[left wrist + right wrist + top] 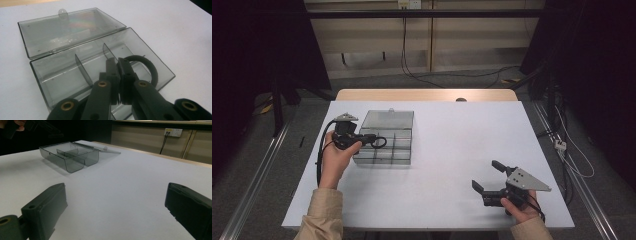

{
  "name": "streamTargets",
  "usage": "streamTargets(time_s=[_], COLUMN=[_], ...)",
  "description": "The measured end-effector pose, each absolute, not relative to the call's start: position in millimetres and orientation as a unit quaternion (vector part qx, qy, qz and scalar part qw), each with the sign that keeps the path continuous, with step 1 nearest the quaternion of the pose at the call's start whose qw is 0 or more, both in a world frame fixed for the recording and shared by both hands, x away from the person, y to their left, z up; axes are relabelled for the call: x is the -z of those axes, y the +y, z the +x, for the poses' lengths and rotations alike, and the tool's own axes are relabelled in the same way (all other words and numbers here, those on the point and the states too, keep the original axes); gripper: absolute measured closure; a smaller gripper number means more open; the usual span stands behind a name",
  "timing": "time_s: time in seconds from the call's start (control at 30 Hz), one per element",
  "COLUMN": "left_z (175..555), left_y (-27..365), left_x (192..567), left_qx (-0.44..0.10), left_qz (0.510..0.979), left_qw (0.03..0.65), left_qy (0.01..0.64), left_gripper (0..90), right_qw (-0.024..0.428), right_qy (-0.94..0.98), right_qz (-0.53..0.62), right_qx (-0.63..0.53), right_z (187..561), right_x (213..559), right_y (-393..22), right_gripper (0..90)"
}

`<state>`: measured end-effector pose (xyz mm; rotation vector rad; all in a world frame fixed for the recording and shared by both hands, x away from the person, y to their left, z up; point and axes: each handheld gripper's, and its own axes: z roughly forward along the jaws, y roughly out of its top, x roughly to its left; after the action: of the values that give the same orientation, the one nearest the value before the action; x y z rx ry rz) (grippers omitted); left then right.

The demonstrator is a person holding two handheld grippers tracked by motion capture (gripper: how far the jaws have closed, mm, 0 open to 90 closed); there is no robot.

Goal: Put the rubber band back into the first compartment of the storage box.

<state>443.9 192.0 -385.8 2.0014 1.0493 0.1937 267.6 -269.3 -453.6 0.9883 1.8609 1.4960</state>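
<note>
Black ring (150, 68), a loop of dark band, pinched at one side between the closed jaws of the left gripper (117, 63) and held over the front right compartment of the clear smoky plastic box (60, 72); whether the ring touches the box floor cannot be told. Box: lies on the white table (452, 150) toward its left edge, roughly midway between near and far edges, lid (62, 30) folded fully back and lying flat on the table on the far side, a small tab at the lid's outer edge. Interior split by thin clear dividers (83, 68) into several compartments; no other contents visible in them. Left gripper, in the high view (373, 140): reaches in from the box's left side, the person's left hand (338, 156) wrapped around its body, a black cable looping down toward the near edge. Right gripper (488, 176): rests near the table's near right corner, well apart from the box, held by the right hand (524, 210), a grey three-cornered plate on top; jaws spread wide with nothing between them, as the right gripper view confirms, bare table between the two black pads (47, 207). Table: white top, a strip of wood showing along its far edge.
</note>
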Motion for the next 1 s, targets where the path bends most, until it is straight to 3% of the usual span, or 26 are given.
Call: streamTargets(time_s=[1.0], left_z=[460.9], left_y=[208.5], left_x=[393.3], left_qx=[-0.092], left_qz=[0.789], left_qw=[0.418], left_qy=[0.441], left_gripper=[88.2], right_qw=[0.276], right_qy=[0.691], right_qz=[0.37], right_qx=[-0.556], right_z=[268.1], right_x=[453.9], right_y=[-269.0], right_gripper=[3.7])
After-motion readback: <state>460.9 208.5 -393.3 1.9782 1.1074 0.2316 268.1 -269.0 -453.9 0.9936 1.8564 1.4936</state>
